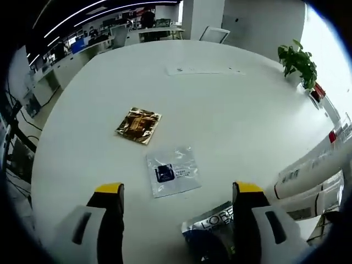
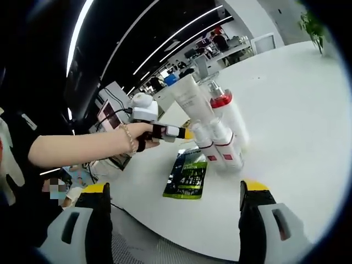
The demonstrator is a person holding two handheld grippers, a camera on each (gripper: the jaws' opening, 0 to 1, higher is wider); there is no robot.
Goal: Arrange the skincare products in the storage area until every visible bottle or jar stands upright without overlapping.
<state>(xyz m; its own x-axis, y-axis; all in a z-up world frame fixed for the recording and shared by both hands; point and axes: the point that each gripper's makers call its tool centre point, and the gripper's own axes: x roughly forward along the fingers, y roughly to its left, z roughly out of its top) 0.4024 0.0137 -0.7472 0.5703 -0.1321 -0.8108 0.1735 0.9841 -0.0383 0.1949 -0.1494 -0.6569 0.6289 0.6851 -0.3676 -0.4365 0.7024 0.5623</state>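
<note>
My left gripper (image 1: 178,190) is open over the white table (image 1: 231,110), nothing between its jaws. A dark L'Oreal sachet (image 1: 212,226) lies by its right jaw. Ahead lie a clear sachet with a blue label (image 1: 172,171) and a gold sachet (image 1: 138,125). White tubes and bottles (image 1: 308,181) crowd the right edge. My right gripper (image 2: 175,188) is open too, off the table's near edge. Beyond it a tall white tube (image 2: 192,99), a red-collared bottle (image 2: 228,113) and two small bottles (image 2: 217,144) stand close together. A green-black sachet (image 2: 188,175) lies flat before them.
A person's hand (image 2: 140,135) holds the left gripper (image 2: 176,132) beside the bottles. A potted plant (image 1: 298,63) stands at the table's far right. Papers (image 1: 203,70) lie at the far side. Office desks and chairs (image 1: 110,36) are beyond the table.
</note>
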